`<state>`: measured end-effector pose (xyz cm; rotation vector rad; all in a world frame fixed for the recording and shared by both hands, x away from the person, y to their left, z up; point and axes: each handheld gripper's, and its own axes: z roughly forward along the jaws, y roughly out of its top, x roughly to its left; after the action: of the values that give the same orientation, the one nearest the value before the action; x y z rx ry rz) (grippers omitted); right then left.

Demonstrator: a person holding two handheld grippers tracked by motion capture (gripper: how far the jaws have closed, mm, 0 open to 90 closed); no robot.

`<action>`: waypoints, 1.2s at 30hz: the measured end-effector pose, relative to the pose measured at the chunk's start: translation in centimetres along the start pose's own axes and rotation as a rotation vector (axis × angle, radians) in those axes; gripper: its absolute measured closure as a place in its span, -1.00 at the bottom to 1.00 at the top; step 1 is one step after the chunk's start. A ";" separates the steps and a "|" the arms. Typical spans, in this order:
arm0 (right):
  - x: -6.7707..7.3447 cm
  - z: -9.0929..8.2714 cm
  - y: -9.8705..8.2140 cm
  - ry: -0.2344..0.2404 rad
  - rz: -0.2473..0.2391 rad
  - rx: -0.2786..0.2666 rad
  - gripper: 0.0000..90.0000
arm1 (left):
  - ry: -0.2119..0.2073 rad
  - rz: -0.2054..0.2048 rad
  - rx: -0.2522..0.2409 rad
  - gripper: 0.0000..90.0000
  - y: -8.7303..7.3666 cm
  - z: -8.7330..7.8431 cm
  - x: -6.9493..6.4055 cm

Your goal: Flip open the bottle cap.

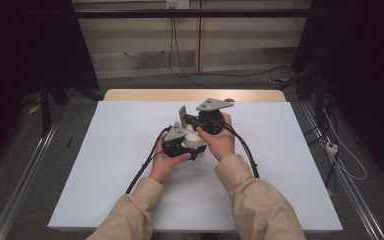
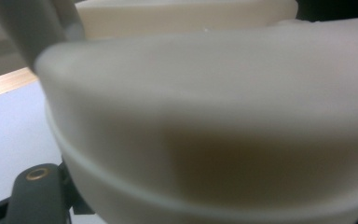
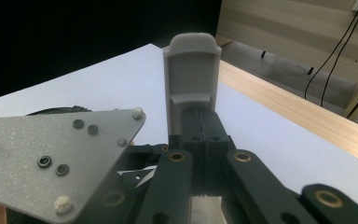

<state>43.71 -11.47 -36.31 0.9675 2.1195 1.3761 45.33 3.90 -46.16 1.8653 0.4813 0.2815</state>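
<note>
my right hand-held gripper (image 3: pixel 200 140) has its two black jaws pressed together on the lower end of a grey plastic piece (image 3: pixel 192 79), a rounded slab with a recessed face that stands upright above the jaws. in the high view the same gripper (image 1: pixel 194 120) sits in my right hand (image 1: pixel 219 137) near the middle of the table, its grey three-cornered plate tilted toward the far edge, with the grey piece (image 1: pixel 182 116) sticking up at its left.

my left hand-held gripper (image 1: pixel 196 150) is just below and left of it, touching or nearly touching it, held in my left hand (image 1: pixel 166 164). from its own camera i see a large, blurred, cream-white rounded object (image 2: pixel 214 121) right against the lens, and just one dark jaw link at the bottom left, so i cannot tell whether this gripper is open or closed.

both grippers hover close over a white sheet (image 1: pixel 120 150) that covers most of the wooden table (image 1: pixel 190 95). black cables (image 1: pixel 145 167) trail back from each gripper toward my beige sleeves (image 1: pixel 260 205).
</note>
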 end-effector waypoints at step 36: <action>-0.1 1.1 -0.3 0.009 0.005 0.001 1.00 | 0.005 -0.005 0.002 -0.59 0.0 0.0 0.0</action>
<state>44.45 -10.90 -37.02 0.9693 2.1255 1.3845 45.33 3.88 -46.17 1.8658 0.4895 0.2826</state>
